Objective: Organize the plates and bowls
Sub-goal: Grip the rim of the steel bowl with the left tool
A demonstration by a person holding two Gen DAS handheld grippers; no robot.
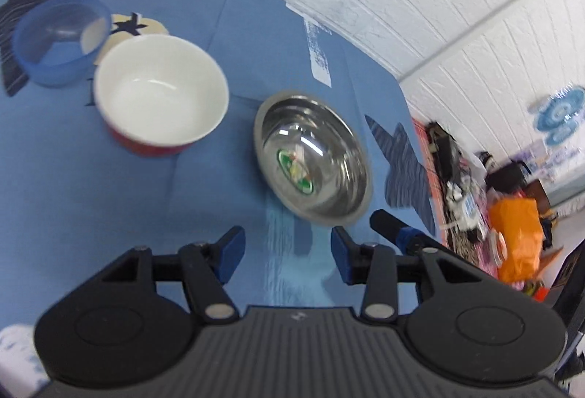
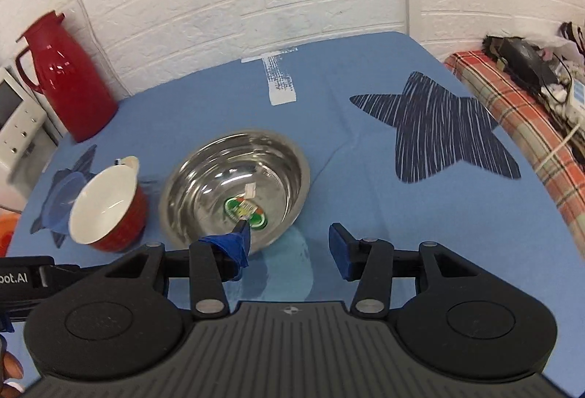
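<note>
Steel bowl (image 2: 236, 187) sits mid-counter on the blue cloth (image 2: 365, 215), a green sticker on its floor. Just left of it stands a red bowl (image 2: 109, 207) with a white inside; beyond that, a blue bowl (image 1: 60, 39). Red jug (image 2: 67, 76) at the far-left corner. Both grippers — left (image 1: 288, 253), right (image 2: 289, 248) — hover with fingers wide apart, holding nothing.

Three bowls stand on the blue tablecloth (image 2: 365, 215): one steel bowl (image 2: 236, 187), one red bowl (image 2: 109, 207) with a white inside, and one clear blue bowl (image 1: 60, 39). One red jug (image 2: 67, 76) stands at the back. No plate shows, though the clutter beyond the table is too blurred to count.
</note>
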